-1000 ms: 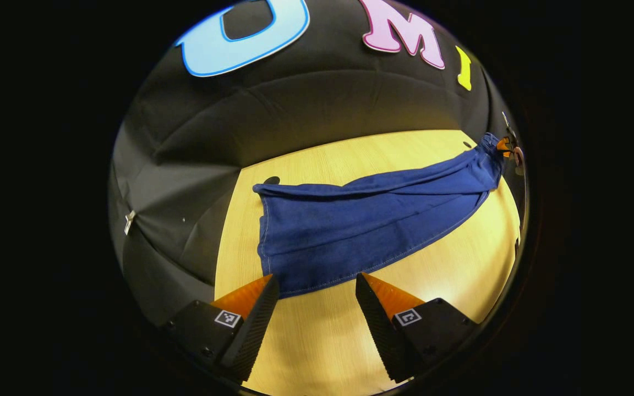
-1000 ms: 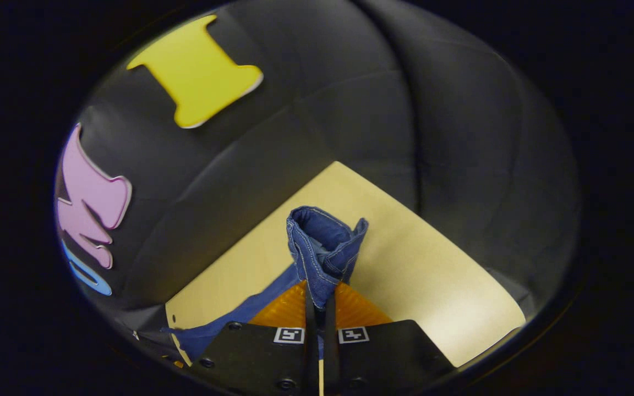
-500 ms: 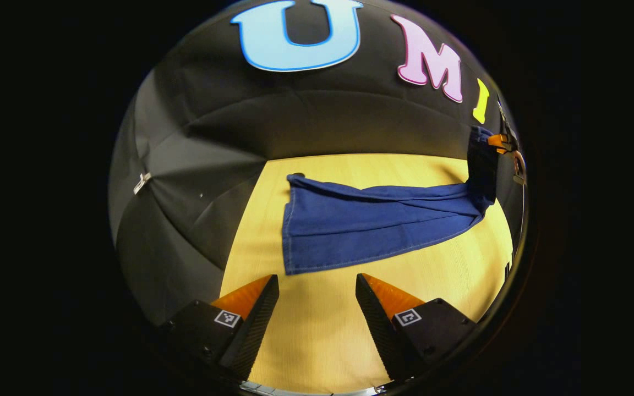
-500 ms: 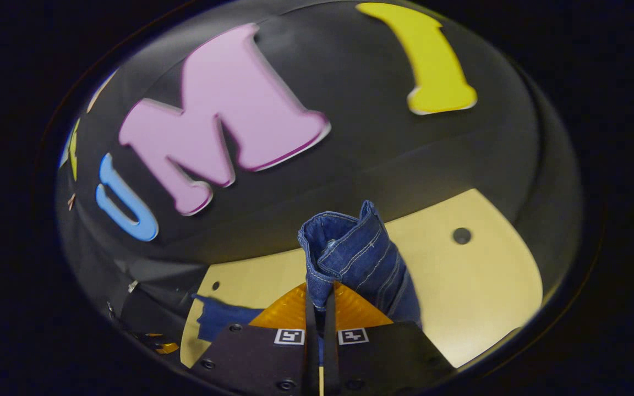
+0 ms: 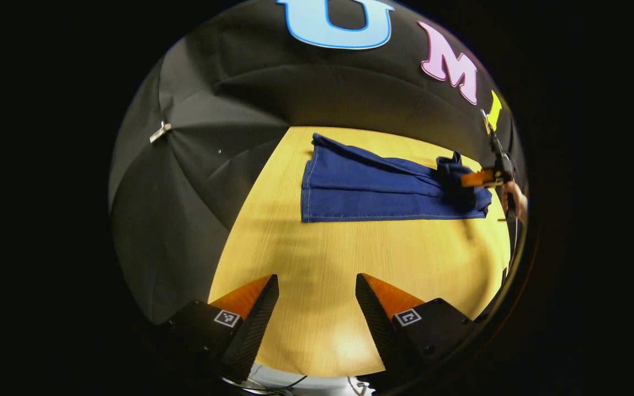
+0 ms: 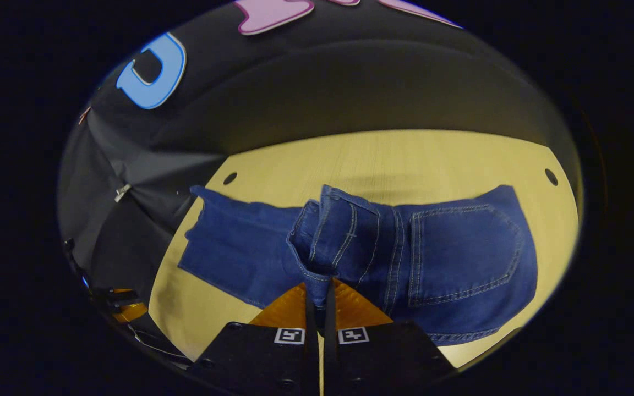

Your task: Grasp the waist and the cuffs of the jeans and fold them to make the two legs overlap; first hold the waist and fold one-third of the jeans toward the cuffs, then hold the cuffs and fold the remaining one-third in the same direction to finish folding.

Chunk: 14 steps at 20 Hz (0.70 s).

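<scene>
Jeans [image 5: 372,190] lie on the bench [image 5: 350,286], legs overlapped; right gripper [image 6: 317,286] has jaws closed on the waist [image 6: 339,231], probably mid-fold; carry it flat toward the cuffs [image 5: 309,187], edges aligned; left gripper [image 5: 317,308] waits, jaws wide, holding nothing.

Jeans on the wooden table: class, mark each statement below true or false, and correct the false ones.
1. The right tool is shut on the jeans. True.
2. The left tool grips a cuff. False: it is open over bare table, apart from the jeans.
3. A back pocket shows in the right gripper view. True.
4. The jeans hang off the table's edge. False: they lie on the tabletop, with the gripped end bunched at the right tool.
5. In the left gripper view, a hand holds the right tool. True.
</scene>
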{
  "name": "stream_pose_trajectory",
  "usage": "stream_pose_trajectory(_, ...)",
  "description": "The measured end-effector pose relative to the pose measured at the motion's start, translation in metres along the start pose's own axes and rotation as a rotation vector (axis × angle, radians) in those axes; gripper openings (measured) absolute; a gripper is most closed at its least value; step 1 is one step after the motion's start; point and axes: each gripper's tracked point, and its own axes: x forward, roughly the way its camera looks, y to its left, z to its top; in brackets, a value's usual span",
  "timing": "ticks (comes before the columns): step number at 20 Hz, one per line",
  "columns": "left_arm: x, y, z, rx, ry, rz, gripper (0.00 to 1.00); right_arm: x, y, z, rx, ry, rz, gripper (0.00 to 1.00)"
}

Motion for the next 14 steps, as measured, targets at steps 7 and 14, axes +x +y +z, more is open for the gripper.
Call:
stream_pose_trajectory(7, 0.045, -0.019, 0.037, -0.119, 0.047, -0.076, 0.83, -0.043, 0.048, 0.007, 0.081, 0.015, 0.267, 0.80)
stream_pose_trajectory(14, 0.120, 0.011, 0.125, -0.362, 0.153, -0.049, 0.83, -0.126, -0.018, -0.011, 0.021, -0.055, 0.240, 0.82)
